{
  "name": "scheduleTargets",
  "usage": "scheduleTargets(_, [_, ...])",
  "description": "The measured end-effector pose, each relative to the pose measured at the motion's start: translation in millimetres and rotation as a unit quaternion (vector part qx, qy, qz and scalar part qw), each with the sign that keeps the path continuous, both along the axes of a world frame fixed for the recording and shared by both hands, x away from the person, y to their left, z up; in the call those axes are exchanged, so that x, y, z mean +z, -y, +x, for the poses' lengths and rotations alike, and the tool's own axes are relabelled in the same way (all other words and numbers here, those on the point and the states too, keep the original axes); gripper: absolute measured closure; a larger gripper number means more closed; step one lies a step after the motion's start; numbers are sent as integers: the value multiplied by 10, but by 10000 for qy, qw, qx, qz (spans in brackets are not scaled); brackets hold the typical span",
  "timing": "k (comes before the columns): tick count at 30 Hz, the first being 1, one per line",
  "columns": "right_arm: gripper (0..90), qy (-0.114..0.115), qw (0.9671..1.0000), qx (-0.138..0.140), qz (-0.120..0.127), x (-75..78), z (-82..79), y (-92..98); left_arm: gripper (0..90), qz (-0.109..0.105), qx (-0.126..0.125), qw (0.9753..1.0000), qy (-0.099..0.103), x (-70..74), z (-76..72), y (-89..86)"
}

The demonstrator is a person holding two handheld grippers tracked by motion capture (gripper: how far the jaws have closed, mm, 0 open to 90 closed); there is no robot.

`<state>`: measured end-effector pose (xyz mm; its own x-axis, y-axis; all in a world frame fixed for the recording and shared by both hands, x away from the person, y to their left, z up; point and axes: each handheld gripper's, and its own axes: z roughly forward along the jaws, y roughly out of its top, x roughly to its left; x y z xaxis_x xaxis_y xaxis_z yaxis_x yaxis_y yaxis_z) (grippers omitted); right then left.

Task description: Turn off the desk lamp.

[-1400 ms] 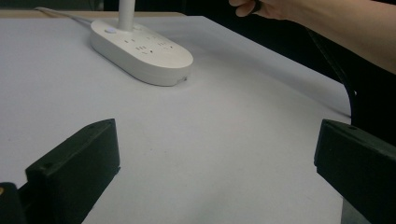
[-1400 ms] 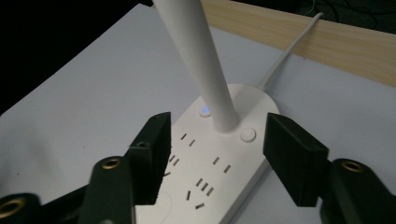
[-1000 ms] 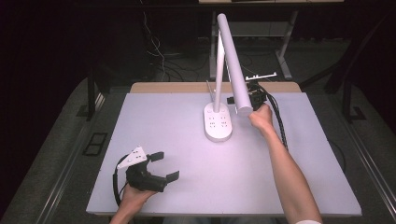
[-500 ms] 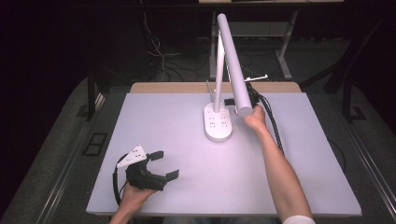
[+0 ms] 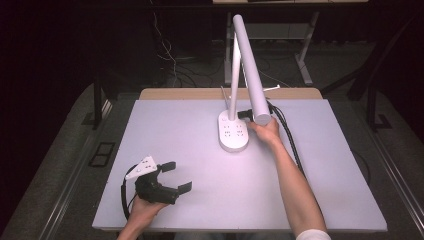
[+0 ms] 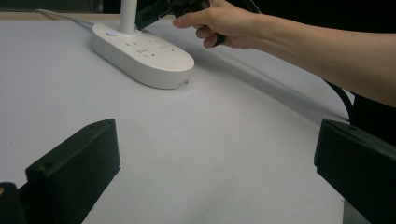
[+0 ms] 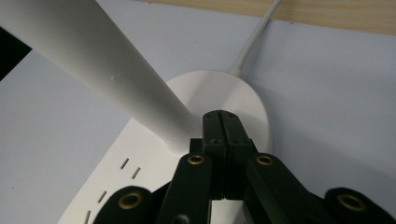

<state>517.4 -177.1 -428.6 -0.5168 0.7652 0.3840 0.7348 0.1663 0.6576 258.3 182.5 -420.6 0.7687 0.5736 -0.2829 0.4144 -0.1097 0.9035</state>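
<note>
The right gripper (image 7: 223, 122), jaws pressed together and empty, sits by the lamp's pole (image 7: 116, 79) on its white base (image 5: 233, 132), mid-table. It should press gently. The left gripper (image 5: 170, 175) rests wide, near left.

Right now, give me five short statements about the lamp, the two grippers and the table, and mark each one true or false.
1. The left gripper has its jaws open. True.
2. The right gripper holds its jaws wide apart. False: they are pressed together, with nothing between them.
3. The right gripper's tip is at the foot of the desk lamp's pole, over the base. True.
4. The lamp's base lies on its side. False: it sits flat on the white table.
5. The left gripper touches the lamp. False: it is near the table's front edge, well away from it.
</note>
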Motion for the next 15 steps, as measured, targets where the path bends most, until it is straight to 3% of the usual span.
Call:
scheduleTargets(8, [900,40,9999,-64,100,-38,-26,-16,0,21,28,10000,24,7,-12,-5])
scheduleTargets(15, [900,70,9999,-82,-76,9,-54,-50,0,28,-11,10000,0,-2,0,13])
